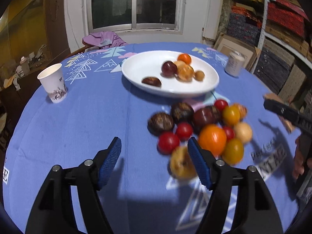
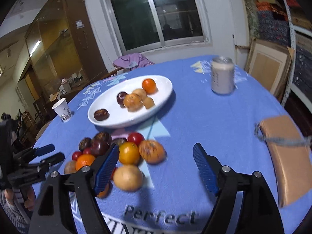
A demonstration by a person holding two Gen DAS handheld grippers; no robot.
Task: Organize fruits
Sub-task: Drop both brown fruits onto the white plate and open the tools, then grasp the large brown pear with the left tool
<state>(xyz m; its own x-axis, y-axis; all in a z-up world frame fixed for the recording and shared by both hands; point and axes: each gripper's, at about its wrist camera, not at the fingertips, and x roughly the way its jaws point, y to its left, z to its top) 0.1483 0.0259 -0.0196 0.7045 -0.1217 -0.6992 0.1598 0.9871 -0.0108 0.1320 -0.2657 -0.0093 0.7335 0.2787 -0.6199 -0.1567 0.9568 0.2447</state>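
A white oval plate [image 1: 136,70] [image 2: 163,89] holds several fruits: an orange one, a dark red one, tan ones and a brown one. A pile of loose fruits [image 1: 202,128] [image 2: 124,152] lies on the blue tablecloth in front of the plate: red, yellow, orange, tan and dark brown ones. My left gripper [image 1: 154,146] is open and empty, just left of the pile. It also shows in the right wrist view [image 2: 50,152]. My right gripper [image 2: 156,152] is open and empty, with its left finger beside the pile. It shows at the right edge of the left wrist view [image 1: 280,109].
A paper cup [image 1: 53,82] [image 2: 62,109] stands at the table's left. A drinks can [image 1: 234,63] [image 2: 222,76] stands at the back right. A tan packet [image 2: 286,156] lies at the right edge. A chair with purple cloth [image 1: 103,39] is behind the table.
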